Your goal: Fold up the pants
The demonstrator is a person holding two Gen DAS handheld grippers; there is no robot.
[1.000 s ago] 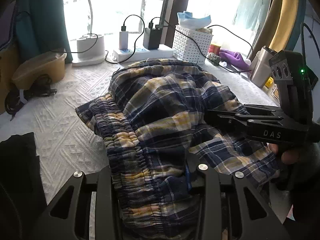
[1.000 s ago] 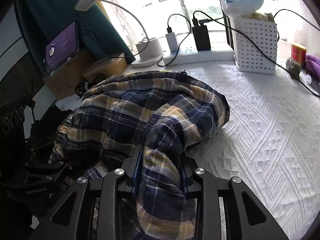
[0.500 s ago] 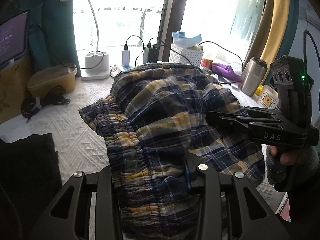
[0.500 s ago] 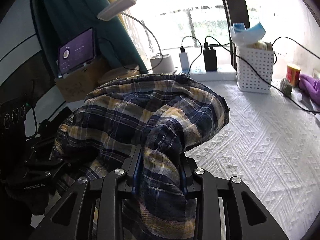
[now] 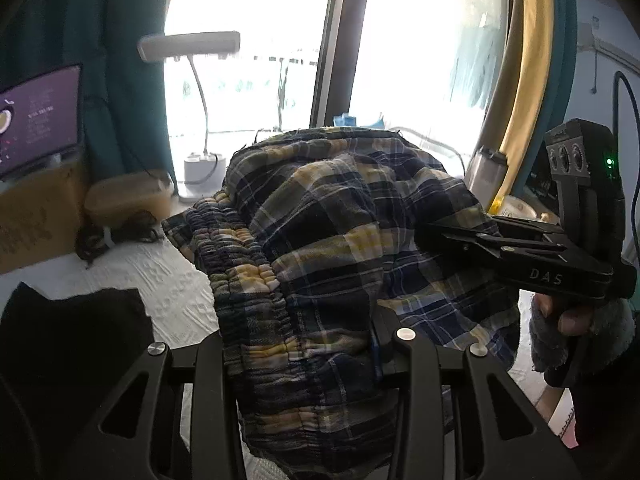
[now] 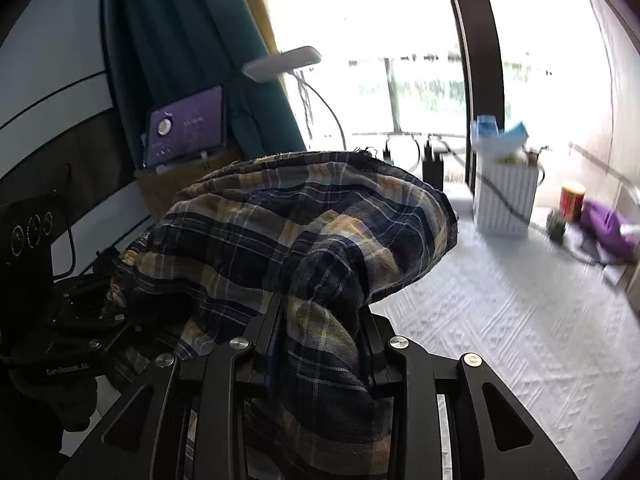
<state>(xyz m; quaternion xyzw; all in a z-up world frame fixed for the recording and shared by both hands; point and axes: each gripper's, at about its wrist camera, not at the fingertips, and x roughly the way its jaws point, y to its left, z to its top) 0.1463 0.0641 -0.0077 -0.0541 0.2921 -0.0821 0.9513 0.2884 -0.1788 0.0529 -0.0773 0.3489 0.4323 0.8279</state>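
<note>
Navy, yellow and white plaid pants [image 5: 328, 240] hang bunched in the air above the white textured table cover [image 5: 160, 280]. My left gripper [image 5: 300, 344] is shut on the elastic waistband, which runs up and left from its jaws. My right gripper [image 6: 320, 320] is shut on a wad of the plaid cloth [image 6: 304, 240]. In the left wrist view the right gripper [image 5: 432, 236] reaches in from the right, held by a hand in a grey sleeve. In the right wrist view the left gripper [image 6: 108, 300] shows dark at the left edge, against the gathered waistband.
A black garment [image 5: 72, 328] lies at the near left. At the window stand a white desk lamp [image 5: 200, 168], a cardboard box with a tablet [image 6: 188, 132], a white basket [image 6: 504, 200], a red can [image 6: 572, 200] and a purple cloth [image 6: 608, 228]. Cables run along the sill.
Both grippers have risen with the pants, lifting the cloth off the table. The views have tilted up, showing more window and lamp. Both grips are unchanged.
</note>
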